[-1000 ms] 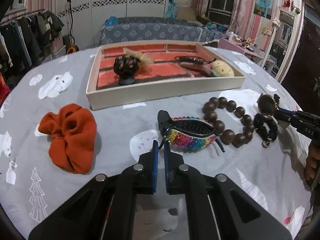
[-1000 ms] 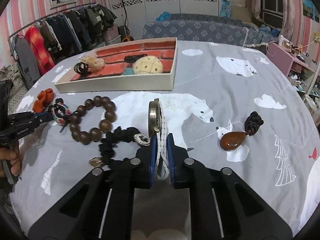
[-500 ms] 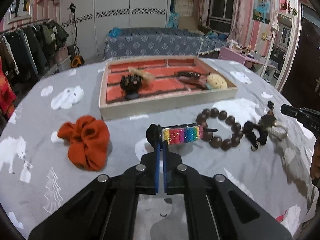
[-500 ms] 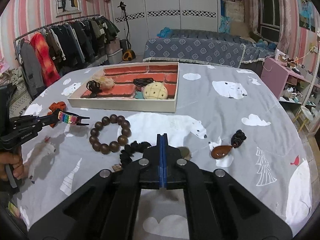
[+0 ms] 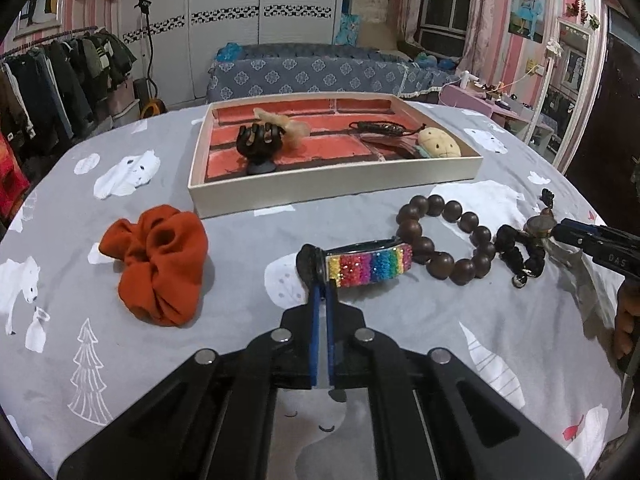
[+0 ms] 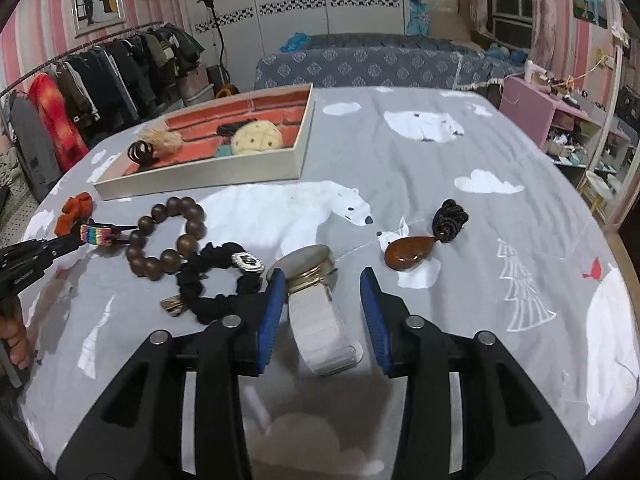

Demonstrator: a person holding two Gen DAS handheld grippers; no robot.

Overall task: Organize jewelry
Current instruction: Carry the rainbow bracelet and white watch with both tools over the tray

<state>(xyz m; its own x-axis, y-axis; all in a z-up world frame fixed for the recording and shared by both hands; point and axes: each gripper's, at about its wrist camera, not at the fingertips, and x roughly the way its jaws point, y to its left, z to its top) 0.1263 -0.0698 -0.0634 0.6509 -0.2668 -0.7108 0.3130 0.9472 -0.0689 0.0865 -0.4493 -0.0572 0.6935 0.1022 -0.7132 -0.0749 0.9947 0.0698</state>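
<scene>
My left gripper (image 5: 321, 286) is shut on the black end of a rainbow hair clip (image 5: 370, 265) and holds it just above the cloth; the clip also shows in the right wrist view (image 6: 97, 235). My right gripper (image 6: 323, 284) is open, its pads either side of a white-strap watch (image 6: 316, 304) lying on the cloth. A wooden bead bracelet (image 5: 442, 234) and a black scrunchie (image 6: 216, 284) lie between the grippers. The beige tray (image 5: 336, 192) with a red brick-pattern lining holds a black claw clip (image 5: 258, 142) and other pieces.
An orange scrunchie (image 5: 160, 258) lies at the left of the table. A brown teardrop pendant with a black cord (image 6: 412, 254) lies right of the watch. A round cookie-like piece (image 6: 258, 140) sits in the tray. The table edge curves away at right.
My right gripper, which held the watch a second ago, has opened and the watch now lies flat between its pads. My left gripper closed on the rainbow clip and lifted it slightly.
</scene>
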